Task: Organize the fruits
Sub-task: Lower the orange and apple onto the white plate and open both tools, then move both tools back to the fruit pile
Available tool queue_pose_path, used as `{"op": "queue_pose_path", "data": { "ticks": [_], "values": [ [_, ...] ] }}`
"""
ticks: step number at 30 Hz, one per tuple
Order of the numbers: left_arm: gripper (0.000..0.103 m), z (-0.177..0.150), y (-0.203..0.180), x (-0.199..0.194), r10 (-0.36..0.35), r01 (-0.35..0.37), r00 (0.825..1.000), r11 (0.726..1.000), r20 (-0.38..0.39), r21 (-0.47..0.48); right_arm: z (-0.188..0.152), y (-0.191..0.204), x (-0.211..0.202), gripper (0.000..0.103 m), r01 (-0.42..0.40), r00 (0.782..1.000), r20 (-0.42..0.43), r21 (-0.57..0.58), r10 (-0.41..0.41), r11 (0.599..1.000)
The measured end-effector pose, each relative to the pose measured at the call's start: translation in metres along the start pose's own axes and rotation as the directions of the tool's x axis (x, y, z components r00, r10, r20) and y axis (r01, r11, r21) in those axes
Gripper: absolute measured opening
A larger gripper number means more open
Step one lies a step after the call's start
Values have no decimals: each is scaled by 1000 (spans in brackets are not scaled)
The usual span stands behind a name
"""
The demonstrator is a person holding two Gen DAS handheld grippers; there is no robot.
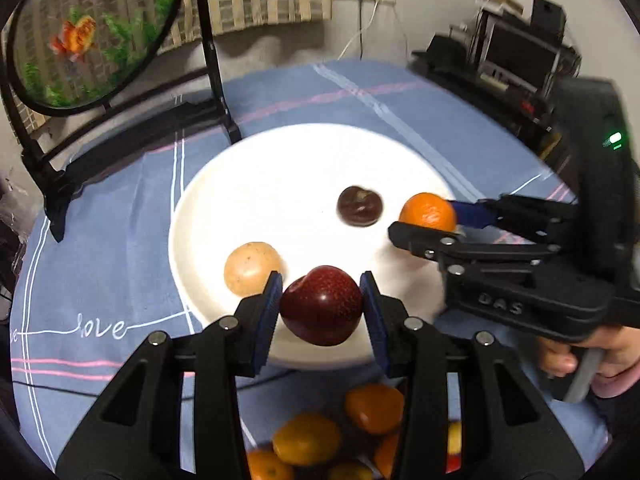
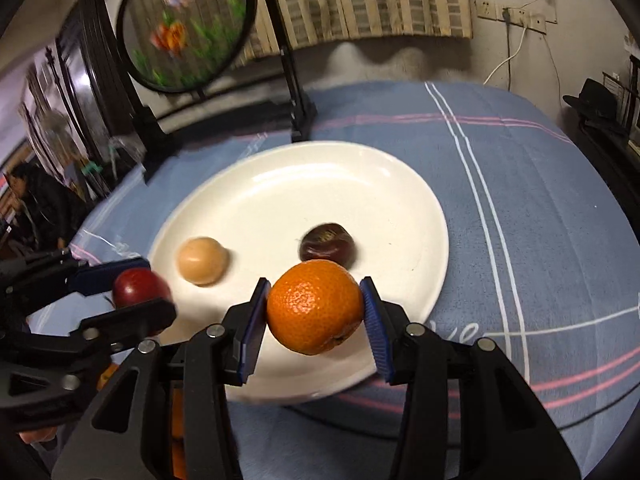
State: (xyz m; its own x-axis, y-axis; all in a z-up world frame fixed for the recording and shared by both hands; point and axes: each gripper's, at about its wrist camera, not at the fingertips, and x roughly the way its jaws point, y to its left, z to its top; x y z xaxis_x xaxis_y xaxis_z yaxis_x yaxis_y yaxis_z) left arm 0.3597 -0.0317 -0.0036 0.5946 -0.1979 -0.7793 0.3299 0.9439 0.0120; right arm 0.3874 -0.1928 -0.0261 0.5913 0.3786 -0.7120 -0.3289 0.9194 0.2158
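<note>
In the left wrist view, our left gripper (image 1: 321,306) clamps a dark red apple (image 1: 321,305) between its blue pads, held above the near rim of the white plate (image 1: 256,184). On the plate lie a tan round fruit (image 1: 251,268), just left of our left pad, and a dark purple fruit (image 1: 359,205) further in. At the right, our right gripper (image 1: 430,220) pinches an orange (image 1: 427,212) over the plate's right edge. Below our fingers a heap of oranges (image 1: 340,432) lies on the blue tablecloth (image 1: 100,280). A round fish-painted screen (image 1: 88,28) stands at the back left.

In the right wrist view, our right gripper (image 2: 315,307) grips the orange (image 2: 315,306) between both pads, above the plate's (image 2: 360,184) near edge. The dark purple fruit (image 2: 329,245) sits just beyond it, the tan round fruit (image 2: 203,255) to the left. At the far left, our left gripper (image 2: 136,290) holds the dark red apple (image 2: 138,286) beside the plate's left rim.
</note>
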Motion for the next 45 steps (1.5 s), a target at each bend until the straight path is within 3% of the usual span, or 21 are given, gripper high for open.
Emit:
{"op": "queue_pose_path", "data": {
  "ticks": [8, 11, 13, 16, 18, 22, 24, 27, 30, 34, 36, 40, 45],
  "values": [
    [42, 0, 6, 30, -2, 2, 998, 1000, -60, -10, 4, 0, 13, 46, -5, 999, -32, -36, 4, 999],
    [59, 3, 4, 29, 65, -64, 996, 998, -63, 11, 4, 2, 15, 50, -7, 999, -42, -43, 5, 999],
    [62, 4, 6, 21, 51, -51, 997, 999, -51, -5, 6, 3, 10, 58, -3, 1000, -18, -44, 2, 999],
    [70, 2, 15, -1, 34, -34, 999, 997, -10, -66, 8, 3, -8, 59, -10, 1000, 28, -49, 11, 999],
    [83, -7, 21, -24, 46, -42, 998, 993, 38, -107, 7, 3, -23, 59, -27, 998, 56, -46, 29, 999],
    [89, -40, 31, -69, 34, -13, 991, 988, 133, -153, -10, 7, -55, 59, -76, 993, 80, -88, 83, 993],
    [98, -68, 35, -90, 48, -14, 982, 983, 184, -185, -25, 10, -65, 59, -84, 993, 72, -120, 94, 989],
    [99, -108, 42, -107, 56, -4, 975, 973, 215, -233, -54, 18, -79, 59, -67, 995, 63, -177, 79, 982],
    [99, -143, 47, -110, 30, 26, 982, 957, 187, -290, -84, 31, -94, 59, -132, 989, 27, -239, 143, 962],
    [99, -162, 34, -120, 28, 23, 978, 969, 206, -245, -111, 56, -116, 59, -172, 980, 31, -344, 194, 923],
    [99, -170, 24, -123, 42, 6, 975, 976, 219, -216, -119, 59, -120, 59, -164, 982, 35, -324, 185, 932],
    [99, -180, 11, -128, 33, 2, 975, 988, 219, -156, -128, 52, -116, 59, -250, 968, -38, -239, 248, 938],
    [99, -181, -2, -126, 16, 3, 977, 996, 211, -87, -136, 45, -111, 59, -278, 960, -86, -173, 266, 945]
  ]
}}
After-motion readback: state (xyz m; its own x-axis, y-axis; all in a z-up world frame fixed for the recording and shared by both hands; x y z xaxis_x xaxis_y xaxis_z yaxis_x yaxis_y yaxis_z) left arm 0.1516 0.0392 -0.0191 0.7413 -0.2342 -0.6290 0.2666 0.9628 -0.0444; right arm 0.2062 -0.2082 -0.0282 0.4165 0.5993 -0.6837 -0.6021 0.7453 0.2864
